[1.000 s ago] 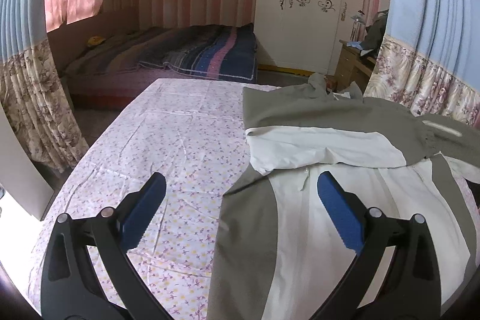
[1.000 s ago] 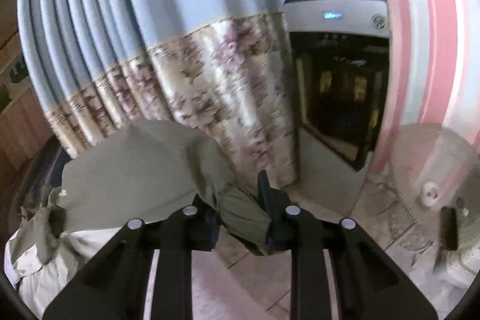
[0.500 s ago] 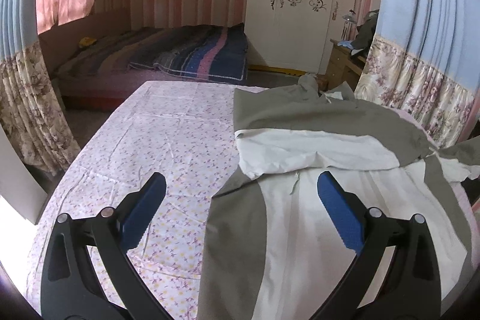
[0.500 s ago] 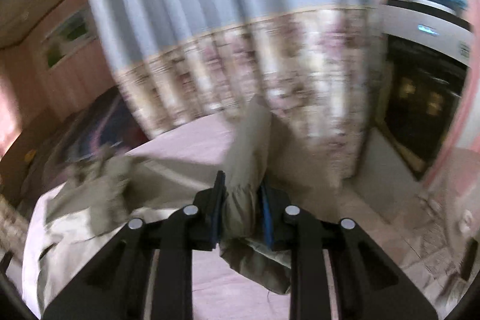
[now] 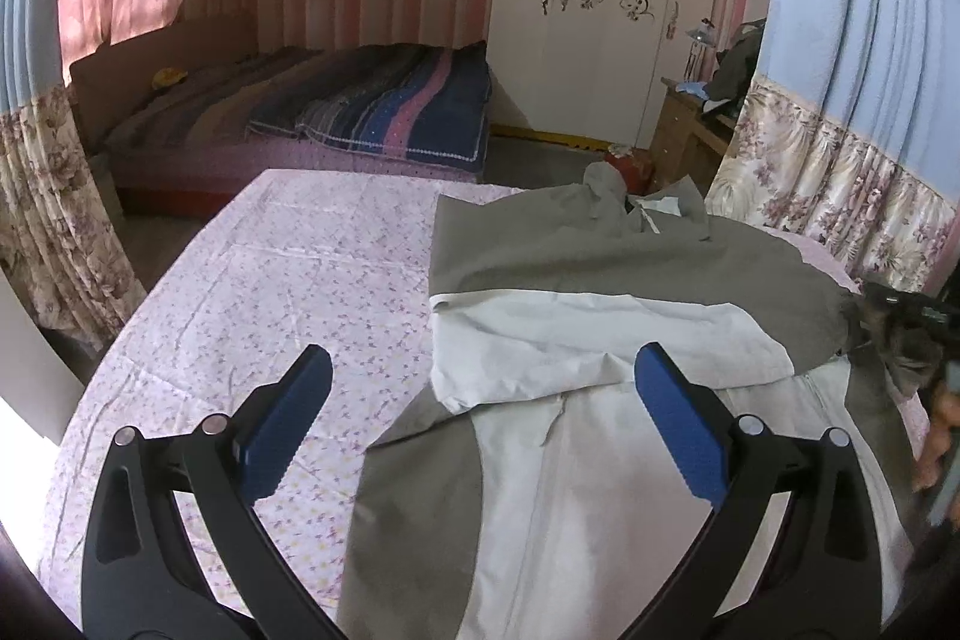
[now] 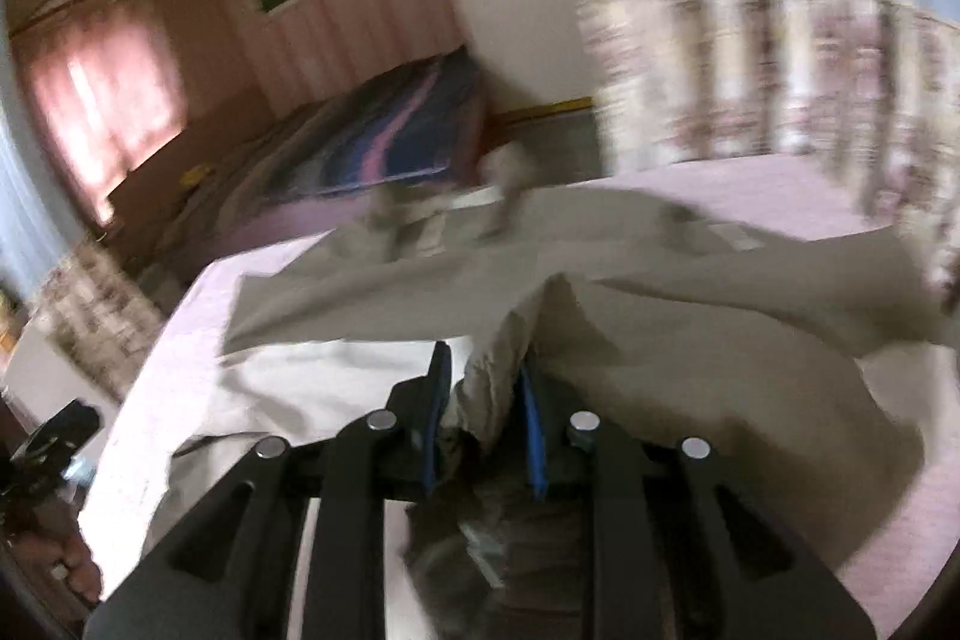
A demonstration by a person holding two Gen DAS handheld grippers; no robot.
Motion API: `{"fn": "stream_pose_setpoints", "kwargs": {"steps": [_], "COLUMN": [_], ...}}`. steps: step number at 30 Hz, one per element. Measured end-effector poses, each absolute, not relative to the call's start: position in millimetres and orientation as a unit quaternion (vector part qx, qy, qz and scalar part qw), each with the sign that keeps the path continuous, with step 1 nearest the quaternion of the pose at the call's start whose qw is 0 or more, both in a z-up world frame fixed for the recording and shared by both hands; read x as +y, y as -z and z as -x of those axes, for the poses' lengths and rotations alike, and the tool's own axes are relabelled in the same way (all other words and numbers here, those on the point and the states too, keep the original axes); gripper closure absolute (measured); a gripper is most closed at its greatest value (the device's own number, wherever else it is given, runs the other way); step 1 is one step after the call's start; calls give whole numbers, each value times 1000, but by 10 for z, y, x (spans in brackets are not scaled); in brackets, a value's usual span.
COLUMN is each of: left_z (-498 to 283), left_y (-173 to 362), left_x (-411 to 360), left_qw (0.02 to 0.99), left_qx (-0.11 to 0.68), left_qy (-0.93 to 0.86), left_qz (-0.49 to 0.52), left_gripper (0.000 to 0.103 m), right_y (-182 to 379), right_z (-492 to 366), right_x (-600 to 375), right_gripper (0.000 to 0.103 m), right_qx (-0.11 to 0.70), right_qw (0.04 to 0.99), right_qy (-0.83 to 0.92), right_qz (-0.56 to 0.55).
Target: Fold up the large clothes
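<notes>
A large olive-green and white jacket (image 5: 600,340) lies spread on a table with a pink floral cloth (image 5: 270,292). Its left sleeve is folded across the chest. My left gripper (image 5: 480,388) is open and empty, hovering above the jacket's lower front. My right gripper (image 6: 483,388) is shut on the cuff of the jacket's right sleeve (image 6: 498,352) and holds it over the jacket body (image 6: 690,340). It also shows at the right edge of the left wrist view (image 5: 900,322). The right wrist view is blurred.
A bed with a striped blue and pink blanket (image 5: 360,106) stands beyond the table. A white wardrobe (image 5: 600,10) and a wooden cabinet (image 5: 690,124) are at the back. Floral curtains (image 5: 840,172) hang close on the right and curtains (image 5: 36,208) on the left.
My right gripper has swung the sleeve from beside the curtain inward over the jacket. The left gripper has stayed open and drifted slightly over the jacket.
</notes>
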State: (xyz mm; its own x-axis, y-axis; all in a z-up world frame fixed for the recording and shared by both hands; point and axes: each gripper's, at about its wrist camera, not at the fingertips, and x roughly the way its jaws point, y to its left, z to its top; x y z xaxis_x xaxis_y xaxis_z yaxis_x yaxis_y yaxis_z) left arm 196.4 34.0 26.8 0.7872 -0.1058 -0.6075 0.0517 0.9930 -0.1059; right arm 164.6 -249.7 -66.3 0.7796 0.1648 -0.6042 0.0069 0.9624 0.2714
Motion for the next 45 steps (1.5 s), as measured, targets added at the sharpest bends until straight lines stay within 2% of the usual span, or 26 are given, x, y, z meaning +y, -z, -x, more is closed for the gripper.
{"fn": "stream_pose_setpoints", "kwargs": {"steps": [5,8,10,11,13,23,37,39,40,41,43,45], "left_z": [-2087,-2182,-2234,-2245,-2259,-2284,-2559,-2610,-2624,-2647,-2702,-2711], "left_y": [-233,-202,-152,-136,-84,113,422,483,515,558,651,645], "left_x": [222,180,168,153,97,-524,-1657,-1805,-1854,-1905,-1941,-1877], "left_qw": [943,942,938,937,935,926,905,902,901,898,891,893], "left_qx": [327,331,342,343,348,362,393,397,398,404,419,415], "left_qy": [53,52,54,57,59,111,161,169,172,176,176,173], "left_qz": [25,22,30,33,30,8,5,5,2,-2,1,17], "left_gripper": [3,3,3,3,3,3,3,6,20,49,86,90], "right_y": [717,771,789,789,782,622,812,835,845,853,873,892], "right_z": [-1931,-2008,-2007,-1996,-1963,-1540,-1166,-1134,-1120,-1114,-1099,-1090], "right_x": [-1901,-1768,-1769,-1788,-1838,-2568,-3763,-3831,-3868,-3877,-3880,-3870], "right_gripper": [80,70,45,42,24,24,24,24,24,24,24,24], "right_qx": [338,356,356,354,354,309,326,328,329,330,332,335], "right_qw": [931,923,922,922,921,948,939,937,936,936,936,935], "right_qy": [-97,-114,-123,-123,-128,-41,76,84,87,89,91,89], "right_qz": [-103,-94,-97,-98,-101,-68,-86,-86,-84,-83,-77,-73]}}
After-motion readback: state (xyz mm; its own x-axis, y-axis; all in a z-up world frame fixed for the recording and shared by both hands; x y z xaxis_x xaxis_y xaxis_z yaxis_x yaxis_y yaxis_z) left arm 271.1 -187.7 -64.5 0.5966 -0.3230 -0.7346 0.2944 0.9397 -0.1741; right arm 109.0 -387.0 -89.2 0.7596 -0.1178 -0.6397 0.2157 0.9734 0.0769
